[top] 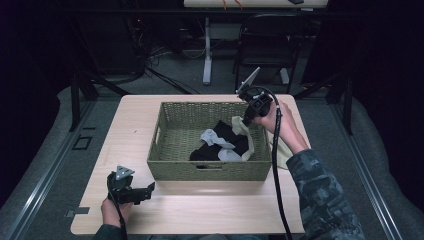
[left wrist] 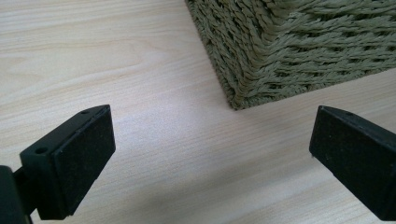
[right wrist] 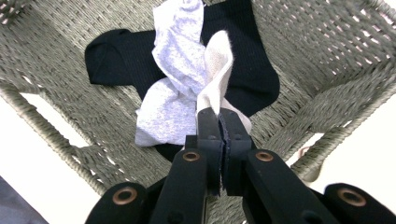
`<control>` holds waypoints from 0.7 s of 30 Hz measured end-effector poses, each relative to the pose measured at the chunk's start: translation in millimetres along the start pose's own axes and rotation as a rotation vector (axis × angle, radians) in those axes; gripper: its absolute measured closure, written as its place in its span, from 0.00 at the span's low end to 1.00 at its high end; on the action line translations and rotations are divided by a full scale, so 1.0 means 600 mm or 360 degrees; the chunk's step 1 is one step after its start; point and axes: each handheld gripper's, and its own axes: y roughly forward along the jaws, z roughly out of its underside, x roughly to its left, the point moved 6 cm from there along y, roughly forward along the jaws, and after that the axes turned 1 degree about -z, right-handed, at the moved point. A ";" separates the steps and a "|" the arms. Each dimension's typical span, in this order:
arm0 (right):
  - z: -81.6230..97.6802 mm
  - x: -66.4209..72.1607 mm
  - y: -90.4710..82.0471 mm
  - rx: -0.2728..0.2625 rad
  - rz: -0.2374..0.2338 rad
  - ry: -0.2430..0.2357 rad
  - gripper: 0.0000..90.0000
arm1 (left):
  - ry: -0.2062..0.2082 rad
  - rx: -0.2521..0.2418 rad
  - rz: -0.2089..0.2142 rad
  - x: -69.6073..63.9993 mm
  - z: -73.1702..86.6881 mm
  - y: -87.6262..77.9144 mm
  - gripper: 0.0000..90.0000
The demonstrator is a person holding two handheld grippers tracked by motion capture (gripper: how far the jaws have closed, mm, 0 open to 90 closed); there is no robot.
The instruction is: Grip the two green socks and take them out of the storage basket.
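Right gripper view — right tool (right wrist: 223,122) clamped on cream sock (right wrist: 217,74), hanging over basket (right wrist: 56,51).

Our right gripper (top: 248,116) hangs clamped above the basket (top: 175,167); our left gripper (top: 146,190), jaws apart, rests before it.

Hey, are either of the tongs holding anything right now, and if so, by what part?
The right tongs pinch the cream sock by one end, over the basket. The left tongs stand open, holding nothing.

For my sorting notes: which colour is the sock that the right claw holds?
Cream, off-white. The sock shows best in the right gripper view, pinched in the right claw.
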 end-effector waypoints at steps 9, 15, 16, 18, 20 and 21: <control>-0.013 0.003 -0.033 -0.0047 0.0002 -0.0021 0.99 | 0.0006 0.0002 0.0002 -0.001 0.000 0.000 0.00; -0.021 0.004 -0.054 -0.0069 0.0009 -0.0026 0.99 | 0.0006 0.0003 0.0002 -0.001 0.000 0.000 0.00; -0.021 0.004 -0.058 -0.0071 0.0009 -0.0024 0.99 | 0.0006 0.0003 0.0002 -0.001 0.000 0.000 0.00; -0.023 0.004 -0.066 -0.0075 0.0015 -0.0022 0.99 | 0.0006 0.0000 0.0007 -0.001 0.000 0.000 0.00; -0.025 0.005 -0.074 -0.0085 0.0016 -0.0026 0.99 | 0.0008 0.0001 0.0009 -0.002 0.000 0.000 0.00; -0.026 0.005 -0.079 -0.0077 0.0020 -0.0025 0.99 | 0.0009 0.0002 0.0010 -0.001 0.000 0.001 0.00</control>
